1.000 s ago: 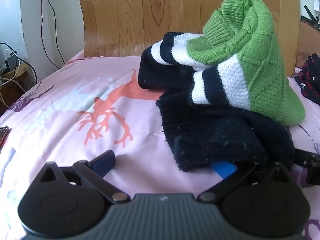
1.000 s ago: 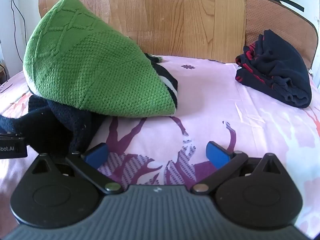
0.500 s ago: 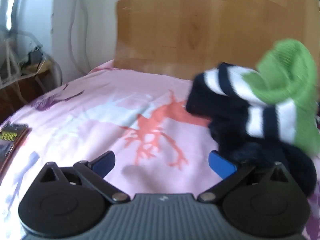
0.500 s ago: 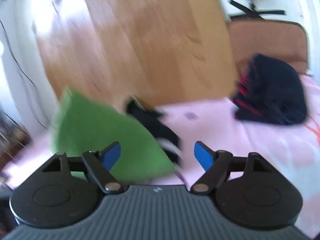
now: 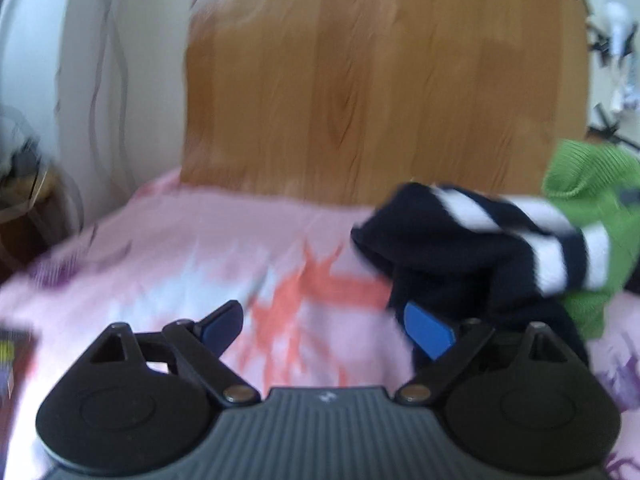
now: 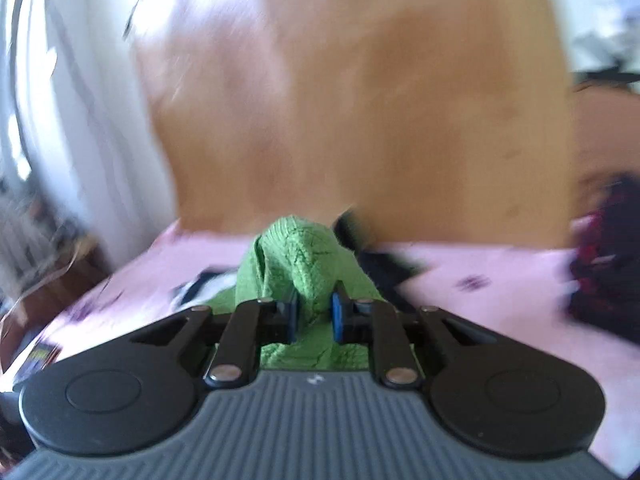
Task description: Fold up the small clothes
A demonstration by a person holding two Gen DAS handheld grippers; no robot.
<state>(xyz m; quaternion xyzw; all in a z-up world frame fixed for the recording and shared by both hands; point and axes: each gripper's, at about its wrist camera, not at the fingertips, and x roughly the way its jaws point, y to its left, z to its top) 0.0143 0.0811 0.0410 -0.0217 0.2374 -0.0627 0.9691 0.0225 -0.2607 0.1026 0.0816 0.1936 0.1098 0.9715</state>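
A small knitted sweater (image 5: 520,248), green with navy and white stripes, lies crumpled on the pink patterned bed sheet (image 5: 180,256). My left gripper (image 5: 326,324) is open and empty, just left of the sweater's navy part. In the right wrist view my right gripper (image 6: 314,316) is shut on a bunch of the sweater's green knit (image 6: 304,260), which rises in a peak between the blue pads. Both views are blurred by motion.
A wooden headboard (image 5: 380,80) stands behind the bed. A folded dark navy and red garment (image 6: 604,264) lies at the right of the bed. A small dark booklet (image 5: 12,356) lies at the bed's left edge. Cables hang on the white wall at left.
My right gripper has moved left onto the sweater and closed on its green part. My left gripper has drawn back and left off the navy hem, still open.
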